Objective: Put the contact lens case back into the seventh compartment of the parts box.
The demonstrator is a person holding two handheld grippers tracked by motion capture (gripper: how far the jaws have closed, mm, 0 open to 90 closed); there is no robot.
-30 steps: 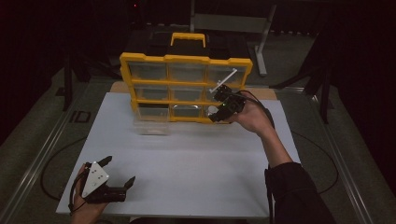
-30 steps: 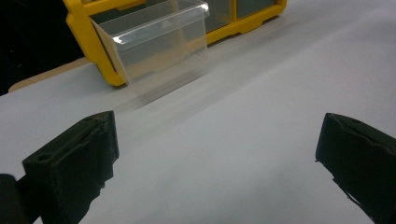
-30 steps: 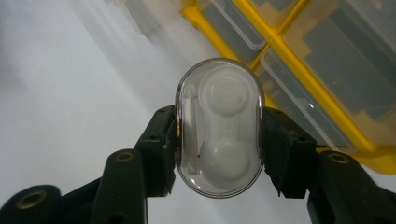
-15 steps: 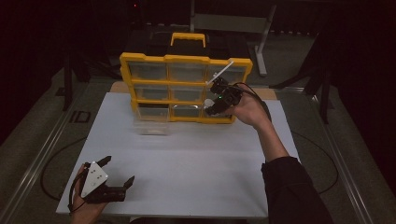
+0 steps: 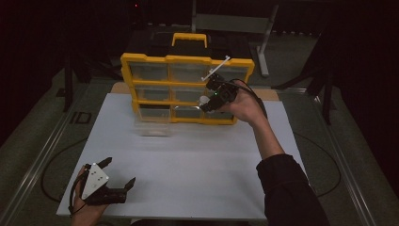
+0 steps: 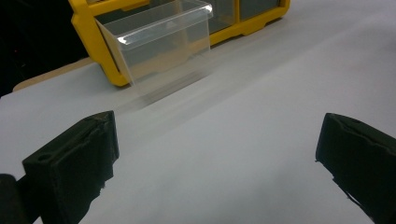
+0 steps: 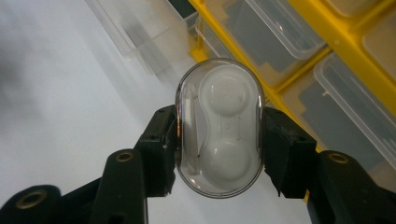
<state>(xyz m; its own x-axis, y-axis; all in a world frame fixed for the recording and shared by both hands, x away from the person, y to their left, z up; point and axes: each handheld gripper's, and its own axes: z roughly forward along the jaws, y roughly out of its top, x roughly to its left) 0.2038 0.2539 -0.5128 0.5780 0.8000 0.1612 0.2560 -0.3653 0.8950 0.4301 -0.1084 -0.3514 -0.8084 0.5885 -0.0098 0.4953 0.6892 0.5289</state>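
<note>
From above the near edge we look forward and down over the whole counter (image 5: 188, 160). Low over it, the left gripper view faces the organizer (image 6: 93, 28) from some way off; the right gripper view sits close to it. All three share the organizer.

High view: the clear oval case (image 5: 203, 100) in the right gripper (image 5: 207, 101) is too small to make out, and the hand (image 5: 242, 106) hides part of the yellow organizer (image 5: 146, 60) behind it. Left gripper view: the organizer is cut off by the top edge; the pulled-out clear drawer (image 6: 161, 39) has a blurred base. Right gripper view: the drawers behind are out of focus, contents unreadable.
</note>
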